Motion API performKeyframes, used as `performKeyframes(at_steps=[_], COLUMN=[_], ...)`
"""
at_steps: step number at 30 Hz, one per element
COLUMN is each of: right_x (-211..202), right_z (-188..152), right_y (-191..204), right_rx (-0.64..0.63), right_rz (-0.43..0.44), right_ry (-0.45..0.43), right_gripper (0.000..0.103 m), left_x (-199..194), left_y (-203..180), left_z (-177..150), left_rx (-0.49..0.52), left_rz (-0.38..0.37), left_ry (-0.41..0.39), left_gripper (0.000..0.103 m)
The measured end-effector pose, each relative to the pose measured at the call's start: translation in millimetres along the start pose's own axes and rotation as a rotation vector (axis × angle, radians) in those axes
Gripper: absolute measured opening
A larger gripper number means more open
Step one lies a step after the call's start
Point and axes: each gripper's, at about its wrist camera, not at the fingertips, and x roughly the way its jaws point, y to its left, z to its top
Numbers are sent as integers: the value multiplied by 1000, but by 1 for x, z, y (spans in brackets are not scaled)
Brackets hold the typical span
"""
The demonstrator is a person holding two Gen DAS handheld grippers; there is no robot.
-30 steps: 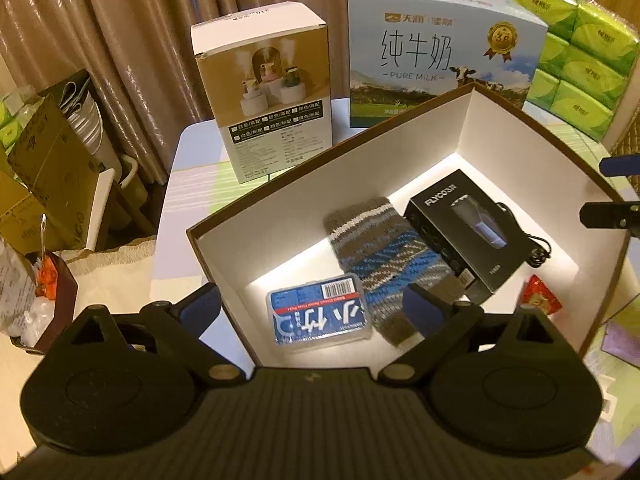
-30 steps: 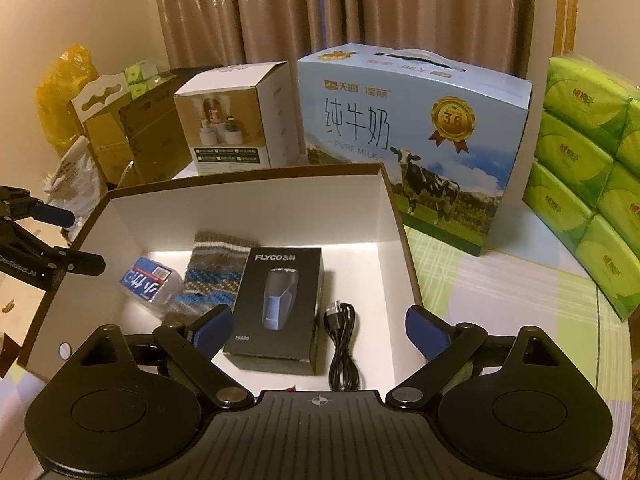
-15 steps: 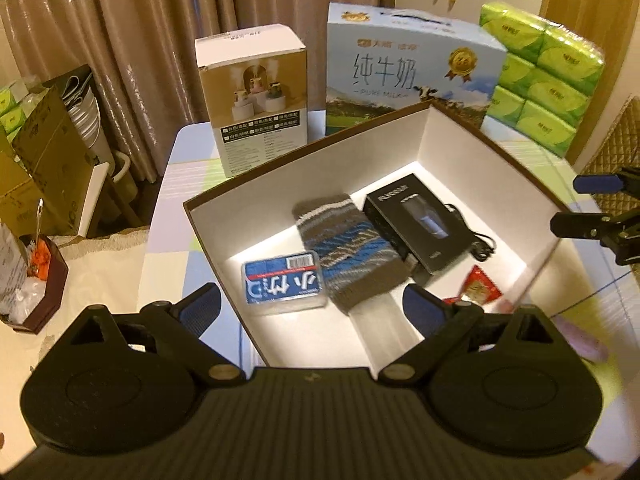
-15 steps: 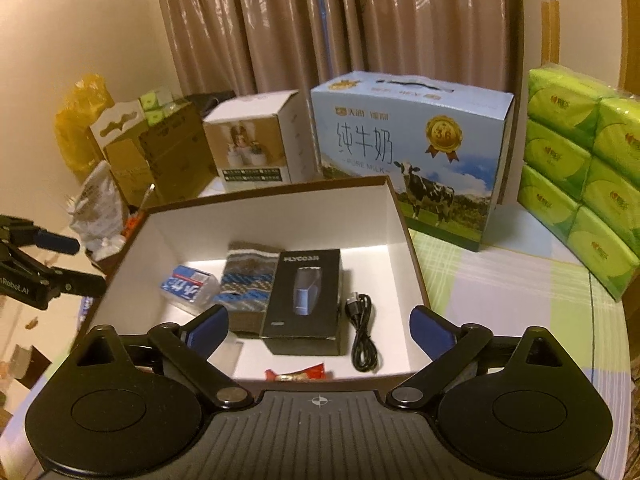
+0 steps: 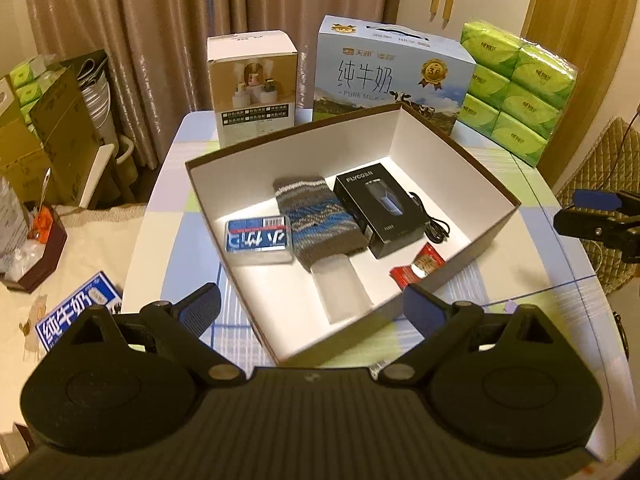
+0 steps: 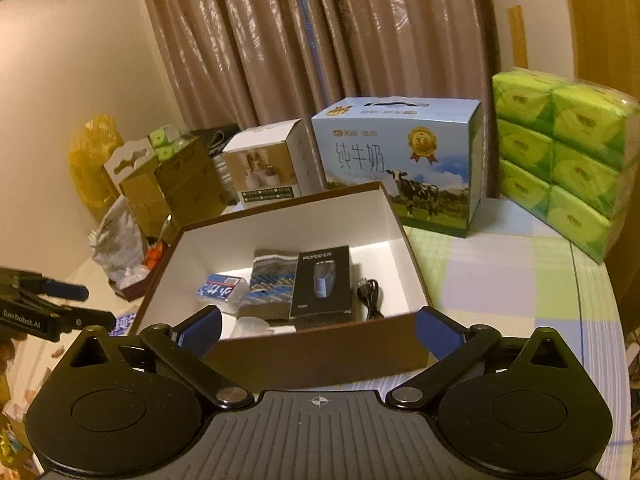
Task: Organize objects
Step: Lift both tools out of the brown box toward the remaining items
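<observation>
Left wrist view: you held the left hand-held gripper spread wide with nothing in it, back from the near wall of the open box on the bench, and the right hand-held gripper stood likewise agape and empty. Inside, side by side, lay the card pack, knit sleeve, black shaver carton, cable and red sachet. Judgement: packing looked nearly finished; to fetch anything more, you did best to descend vertically past the rim, jaws wide, sparing the neat row.
</observation>
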Motion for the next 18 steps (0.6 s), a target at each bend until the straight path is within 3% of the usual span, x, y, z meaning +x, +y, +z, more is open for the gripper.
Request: performKeyframes(at_steps=[18], right_x=[-60], right_z=[-59], right_y=[12], right_rx=[59], right_rz=[17], right_ry=[20], right_gripper=[101], left_x=[-34], left_y=[-32], left_z=[-68], left_rx=[-101], left_rz=[-33], left_ry=[46], left_gripper=[96])
